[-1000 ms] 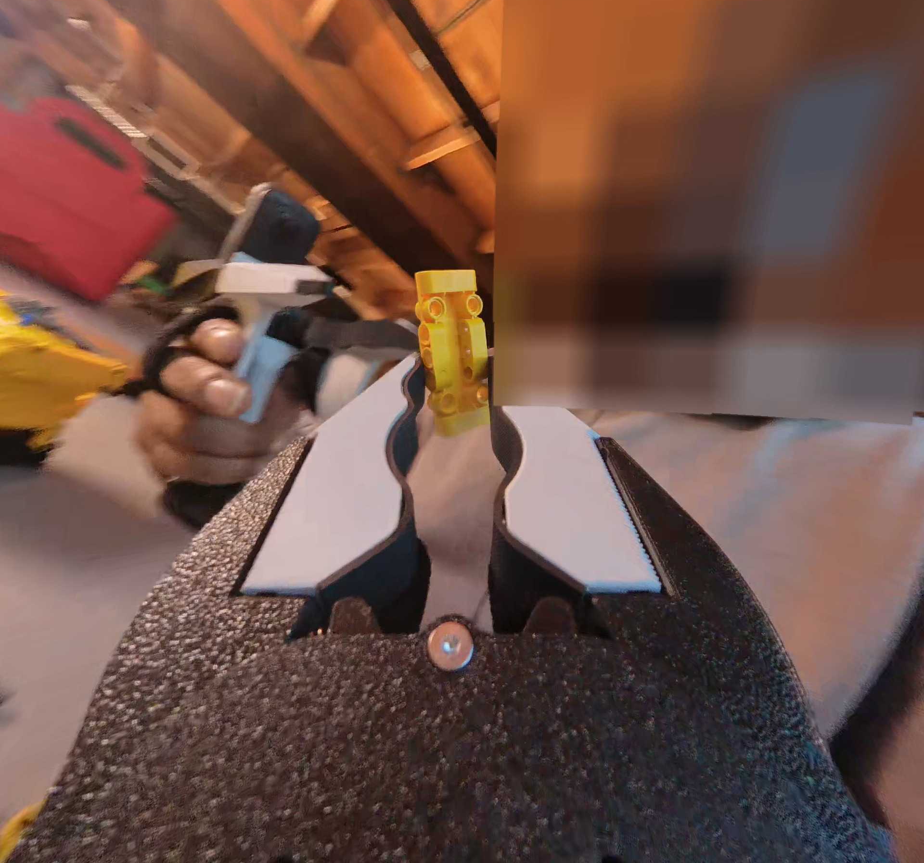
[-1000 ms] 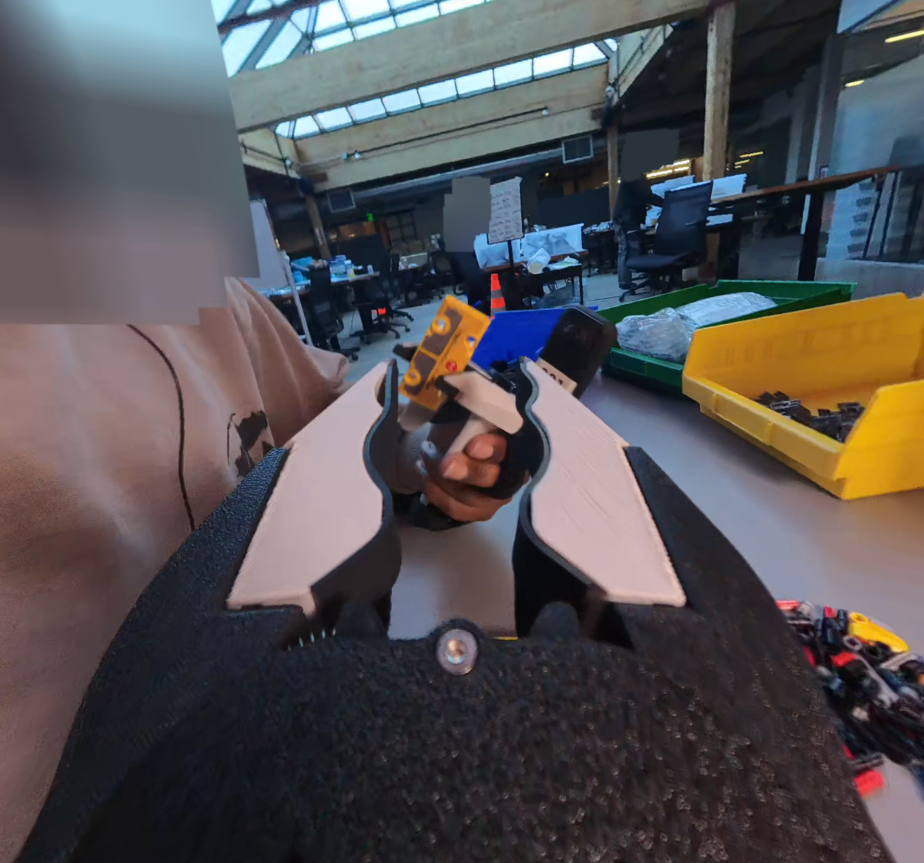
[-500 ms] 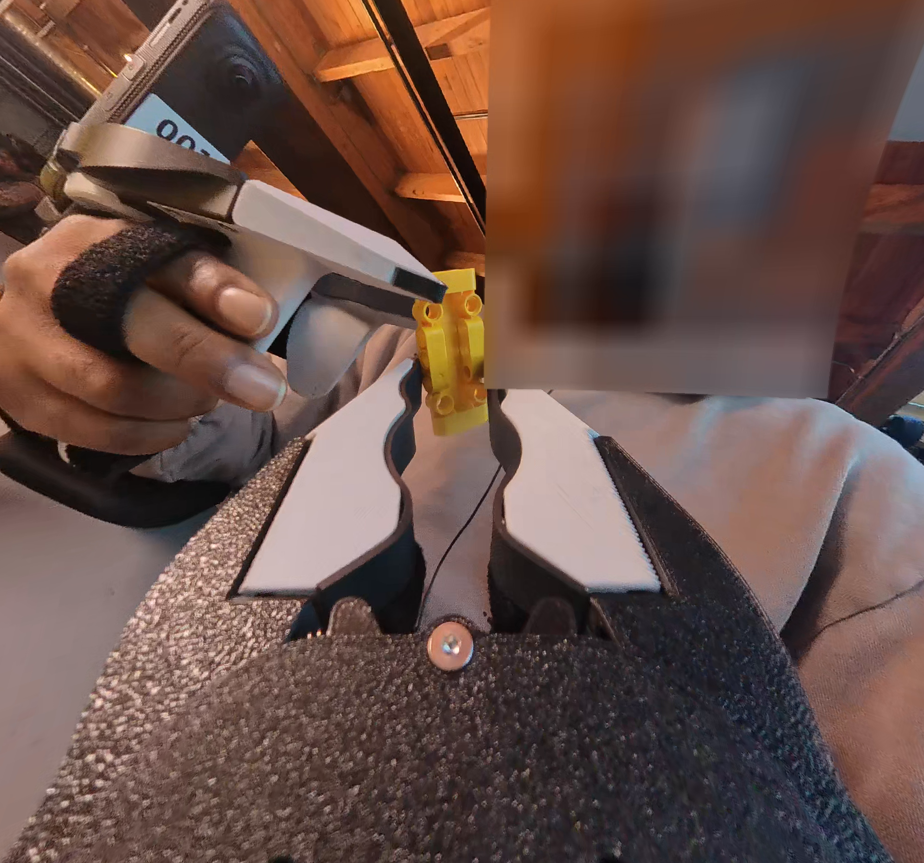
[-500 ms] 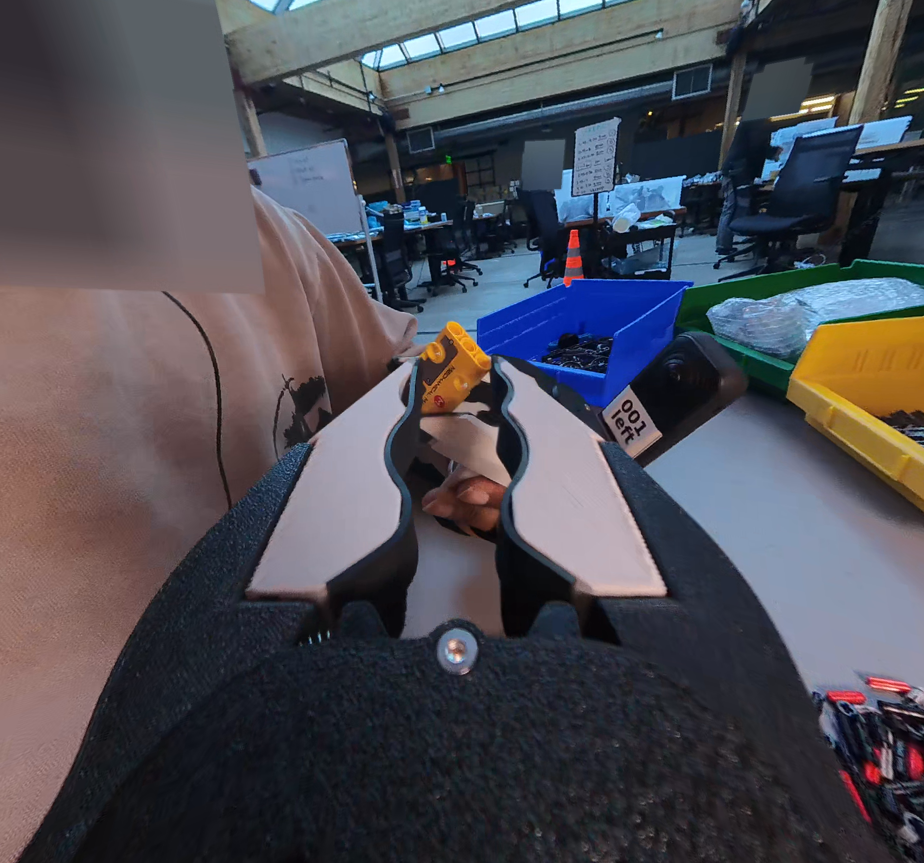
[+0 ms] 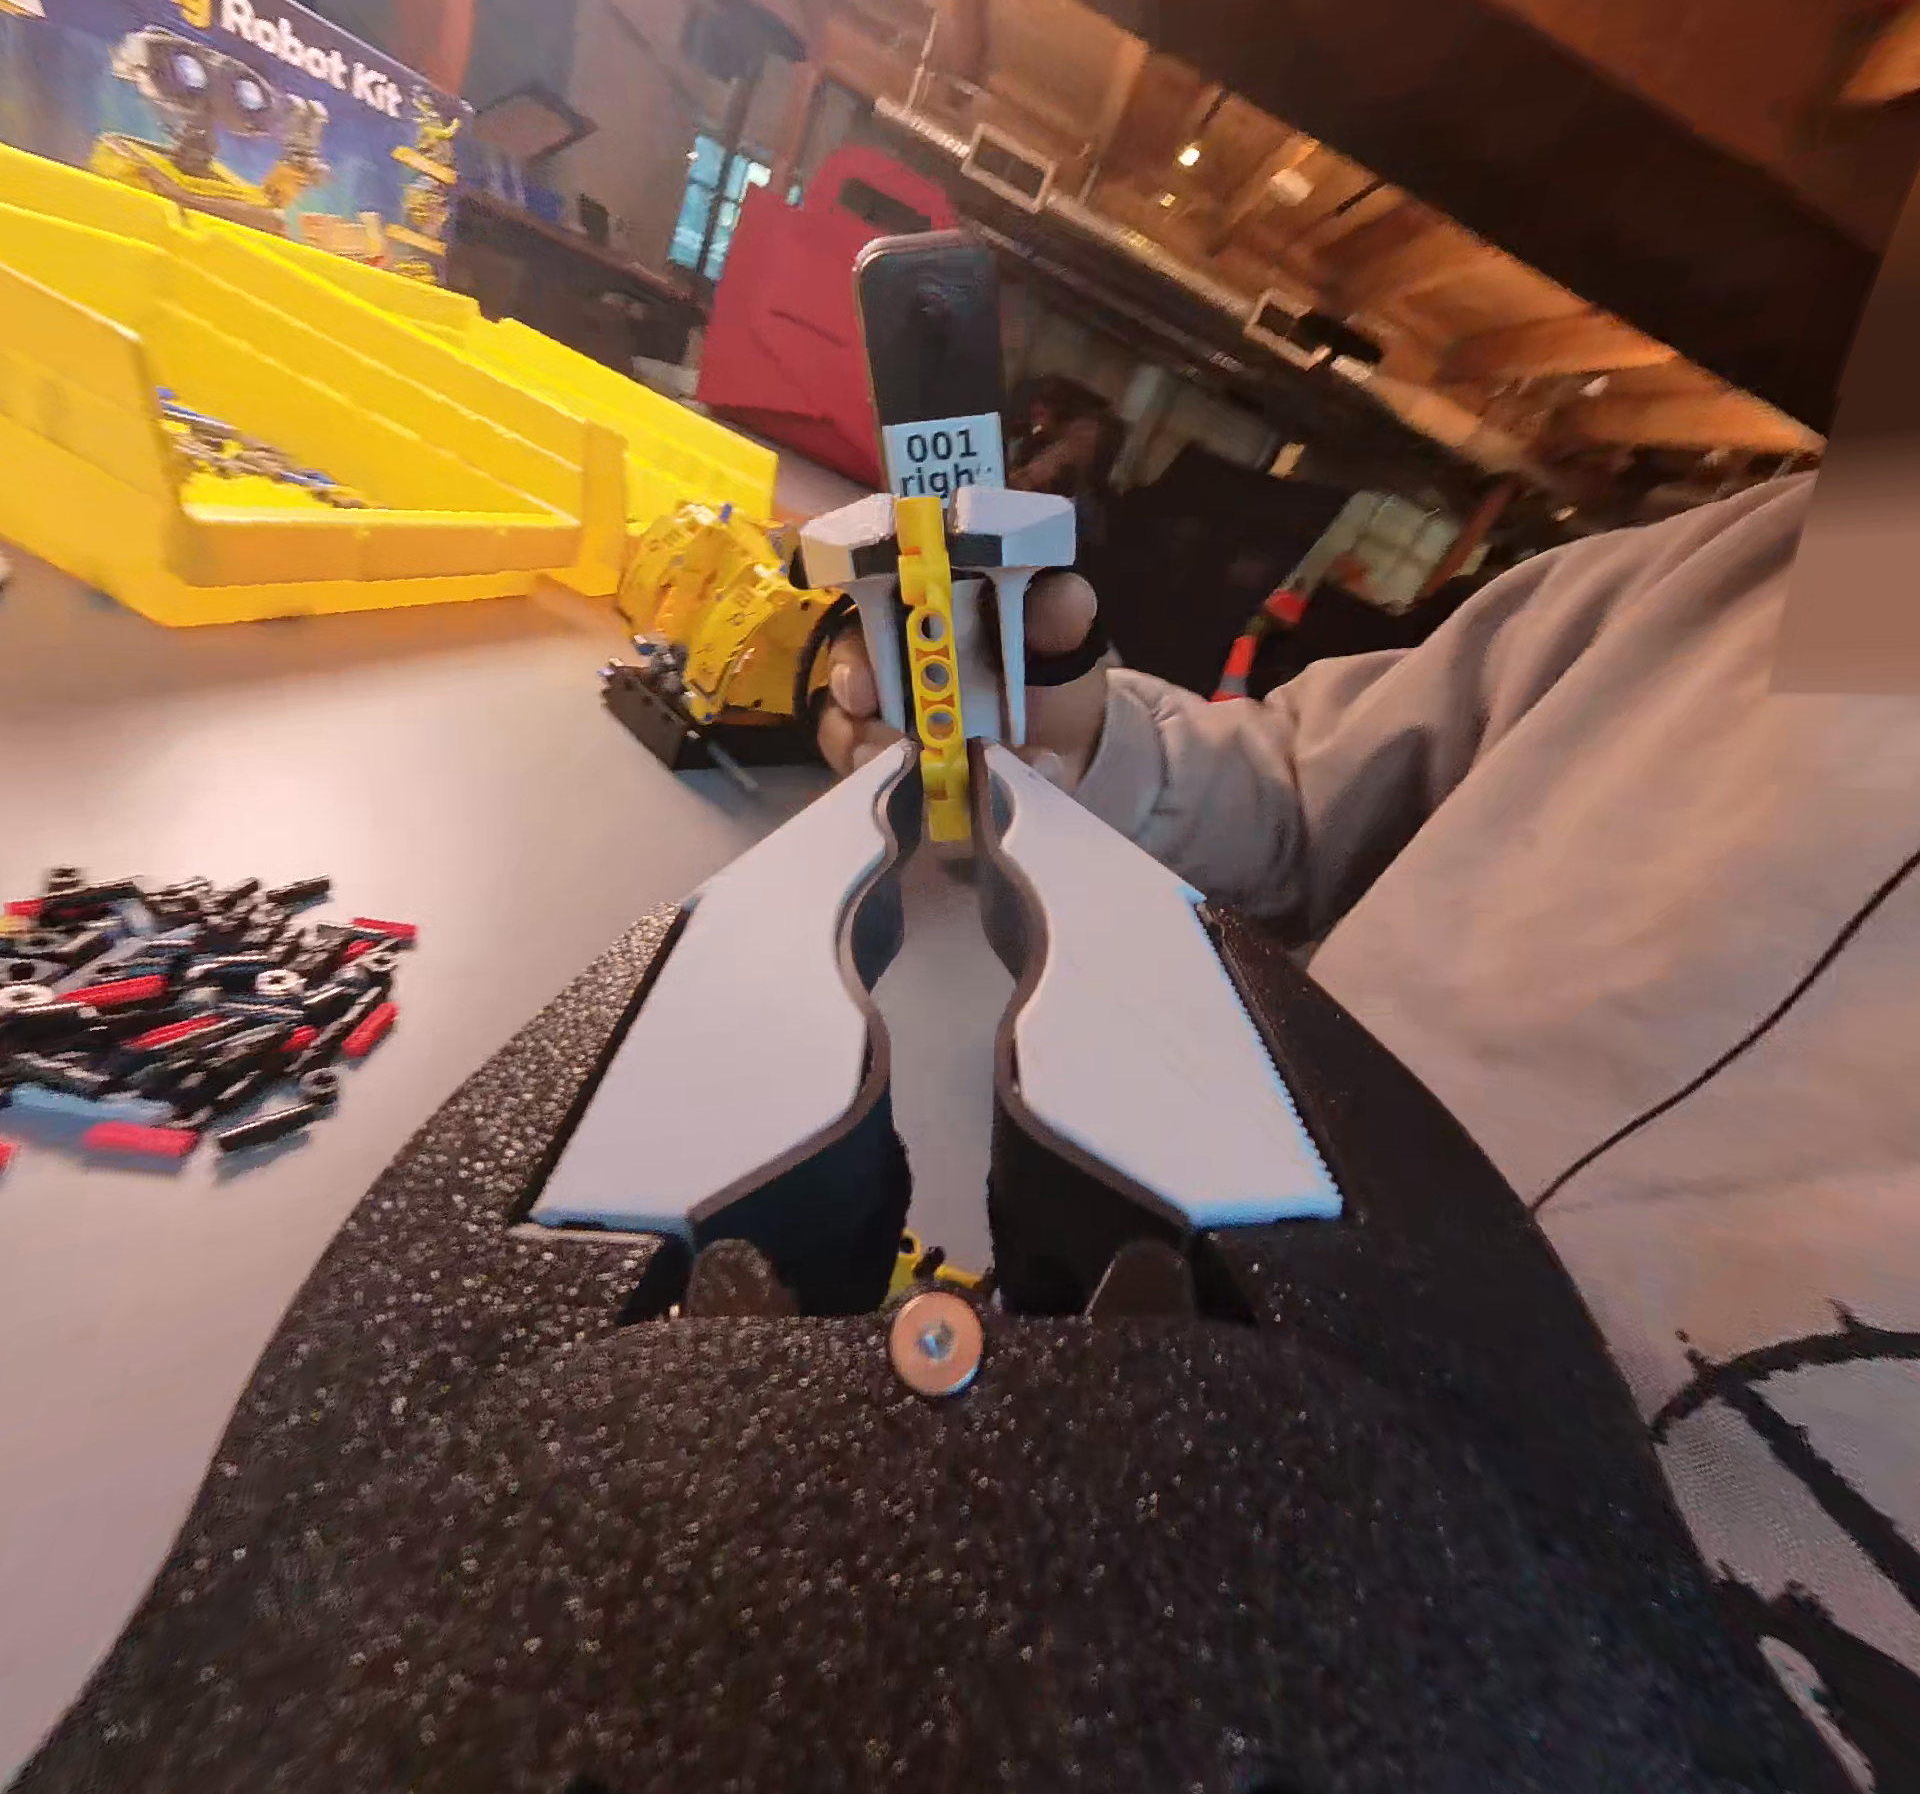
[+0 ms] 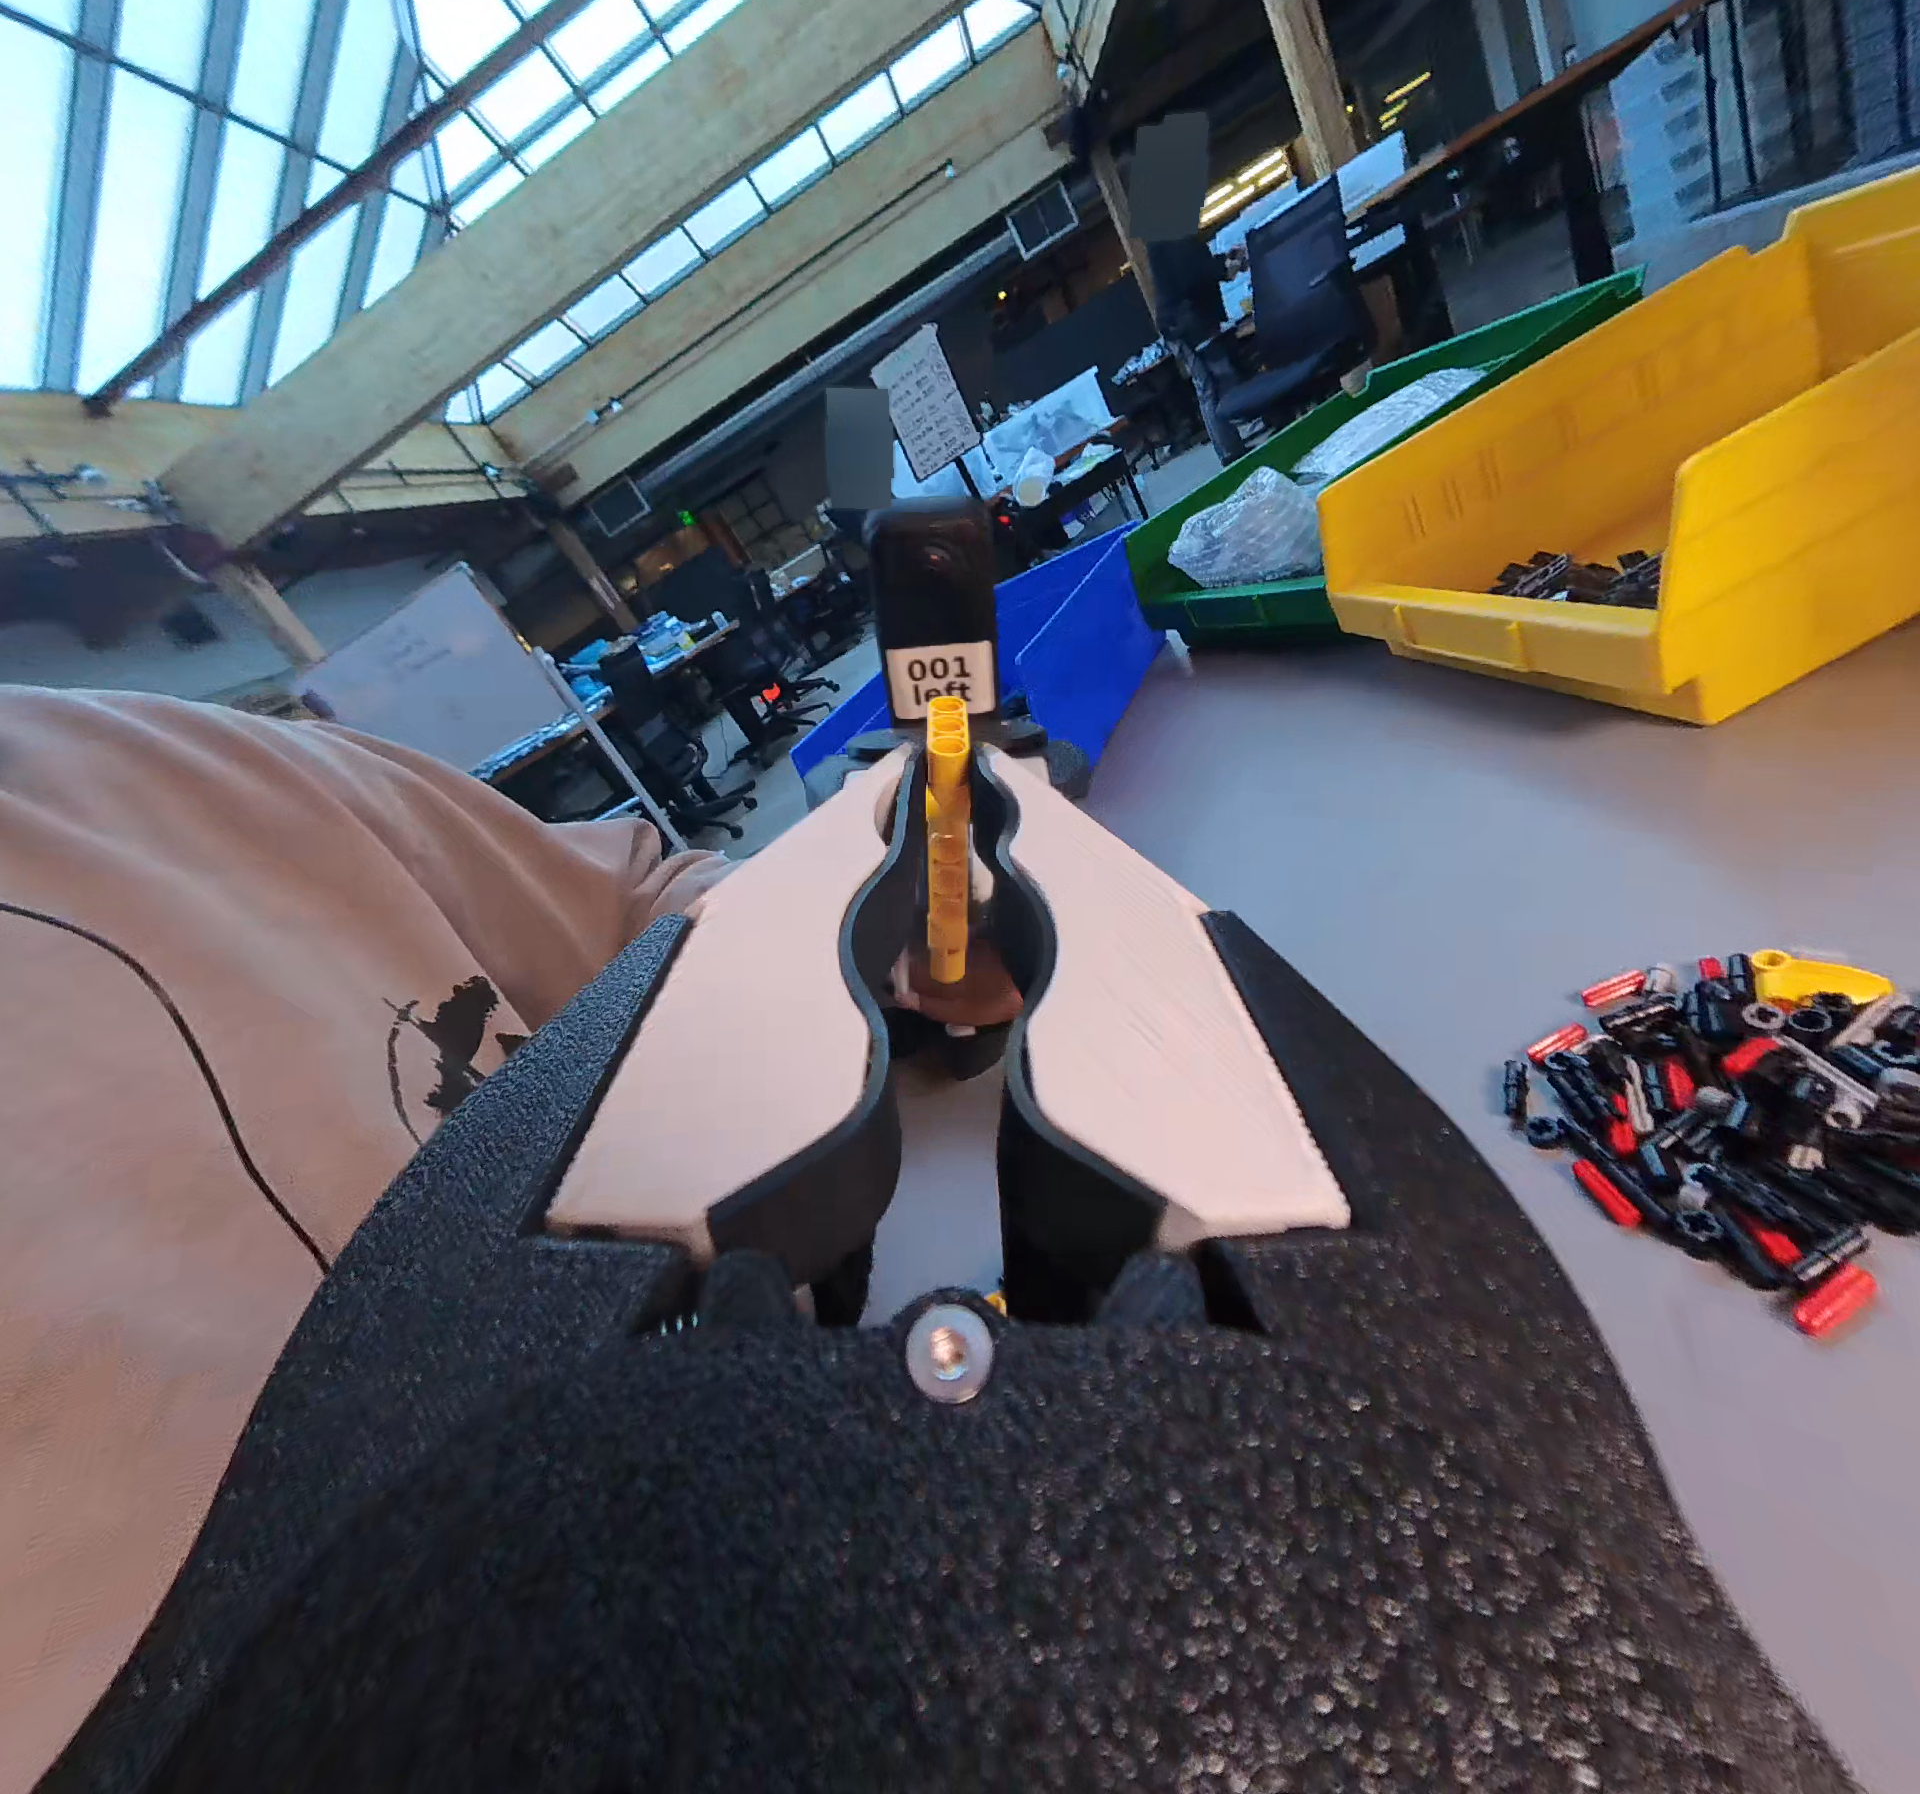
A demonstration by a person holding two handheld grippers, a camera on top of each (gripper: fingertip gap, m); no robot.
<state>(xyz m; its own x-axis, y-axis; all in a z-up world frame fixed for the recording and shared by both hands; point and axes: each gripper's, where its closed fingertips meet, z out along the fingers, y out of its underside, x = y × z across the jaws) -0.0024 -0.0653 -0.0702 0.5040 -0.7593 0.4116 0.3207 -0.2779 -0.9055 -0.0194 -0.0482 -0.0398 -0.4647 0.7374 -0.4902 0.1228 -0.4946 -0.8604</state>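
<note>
A yellow perforated building beam (image 5: 935, 674) is held in the air between both grippers, above the grey table (image 5: 312, 778). My left gripper (image 5: 940, 783) is shut on its lower end. The right gripper (image 5: 940, 539) faces me and is shut on its upper end, with a hand behind it. In the right wrist view, my right gripper (image 6: 945, 773) is shut on the same beam (image 6: 945, 871), seen end-on. The left gripper's black camera block (image 6: 930, 581) stands just beyond it.
A pile of small black and red pieces (image 5: 177, 1006) lies on the table, also in the right wrist view (image 6: 1745, 1110). A part-built yellow model (image 5: 717, 622), yellow bins (image 5: 312, 435), a printed kit box (image 5: 208, 82), blue (image 6: 1081, 643), green (image 6: 1351, 456) and yellow (image 6: 1621, 518) bins stand behind. The person's sleeve (image 5: 1351, 757) is at right. From either gripper's tips it is about 25 cm to the part-built yellow model (image 5: 717, 622).
Both grippers swung from near the person's chest to face each other over the table. The right gripper, open before, has shut on the yellow piece that the left holds.
</note>
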